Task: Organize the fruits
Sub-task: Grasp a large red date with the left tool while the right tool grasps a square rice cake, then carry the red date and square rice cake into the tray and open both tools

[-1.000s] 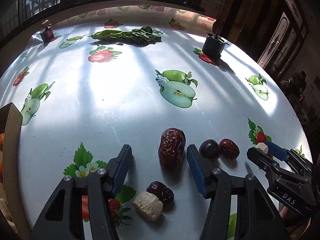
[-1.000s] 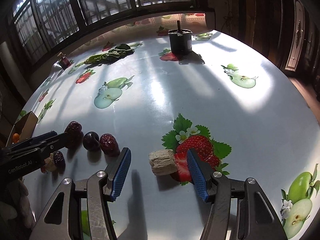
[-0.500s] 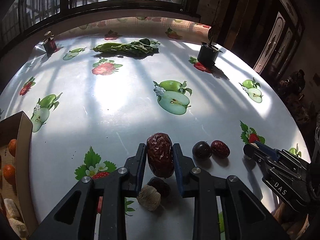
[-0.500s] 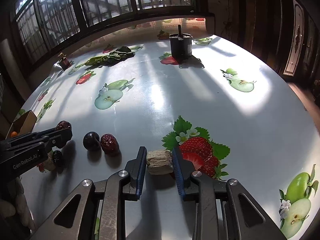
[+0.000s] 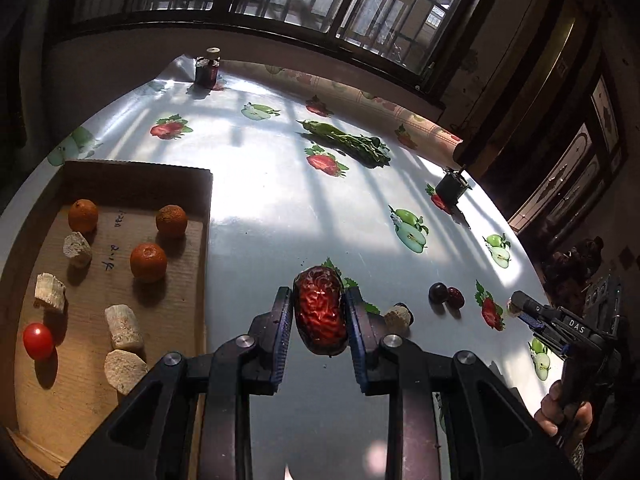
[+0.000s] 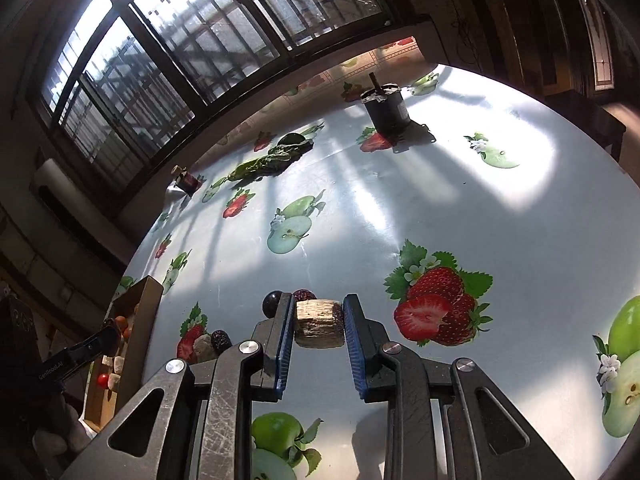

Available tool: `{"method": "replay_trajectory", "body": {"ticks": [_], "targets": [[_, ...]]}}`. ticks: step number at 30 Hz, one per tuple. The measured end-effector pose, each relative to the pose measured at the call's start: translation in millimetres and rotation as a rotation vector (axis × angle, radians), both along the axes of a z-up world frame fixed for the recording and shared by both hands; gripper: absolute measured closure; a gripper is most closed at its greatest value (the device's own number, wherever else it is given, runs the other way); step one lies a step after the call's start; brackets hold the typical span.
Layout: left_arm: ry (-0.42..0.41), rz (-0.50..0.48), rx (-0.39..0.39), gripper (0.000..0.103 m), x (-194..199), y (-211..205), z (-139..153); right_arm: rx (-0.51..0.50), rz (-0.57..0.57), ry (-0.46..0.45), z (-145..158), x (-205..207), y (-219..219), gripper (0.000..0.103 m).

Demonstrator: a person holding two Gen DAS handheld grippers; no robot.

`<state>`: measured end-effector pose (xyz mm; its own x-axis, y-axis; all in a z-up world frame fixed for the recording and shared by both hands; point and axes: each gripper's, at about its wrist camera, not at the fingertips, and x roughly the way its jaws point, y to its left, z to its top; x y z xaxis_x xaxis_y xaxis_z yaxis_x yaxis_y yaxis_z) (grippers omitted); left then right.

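Red date (image 5: 320,314) clamped between left gripper (image 5: 318,334) pads, lifted off the table (image 5: 280,208), just right of the cardboard tray (image 5: 200,240). Tray holds three oranges (image 5: 148,262), pale chunks (image 5: 124,327), one cherry tomato (image 5: 38,341). Right gripper (image 6: 319,330) pinches a pale chunk (image 6: 319,323), farther right of the tray; dark plum (image 6: 273,303) beside it

place: home dining room | cues: fruit-print tablecloth (image 5: 280,208), barred window (image 6: 168,52), wooden door (image 5: 580,168)

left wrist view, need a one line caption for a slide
Left gripper shut on a wrinkled red date, beside the cardboard tray holding oranges and pale chunks.
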<state>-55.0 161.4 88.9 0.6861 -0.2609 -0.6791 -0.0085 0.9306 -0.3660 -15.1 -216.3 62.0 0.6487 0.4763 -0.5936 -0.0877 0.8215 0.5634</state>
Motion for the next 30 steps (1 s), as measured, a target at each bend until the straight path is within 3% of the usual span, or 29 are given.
{"method": "replay_trajectory", "body": {"ticks": [3, 6, 9, 15, 19, 24, 30], "targets": [[-0.01, 0.038, -0.023, 0.077, -11.1, 19.1, 0.4, 0.037, -0.013, 0.004, 7.7, -1.2, -1.4, 0.076], [-0.02, 0.043, -0.038, 0.077, -19.6, 27.2, -0.2, -0.135, -0.067, 0.053, 4.7, 10.0, 1.3, 0.075], [-0.025, 0.049, -0.037, 0.077, -26.7, 32.7, -1.9, -0.096, -0.056, 0.118, -11.8, 16.9, -5.0, 0.076], [-0.02, 0.064, -0.057, 0.077, -30.6, 41.1, -4.7, -0.197, -0.075, 0.129, -22.7, 20.6, 0.4, 0.076], [-0.039, 0.079, -0.041, 0.077, -38.0, 48.5, 1.3, -0.192, -0.044, 0.133, -21.4, 15.6, 8.4, 0.076], [-0.027, 0.147, 0.012, 0.077, -50.3, 76.5, 3.4, -0.194, 0.089, 0.042, 11.1, -6.4, 62.8, 0.076], [0.031, 0.231, 0.09, 0.077, -68.6, 114.2, -6.4, -0.178, 0.33, -0.031, 32.3, -25.6, 170.7, 0.076]]}}
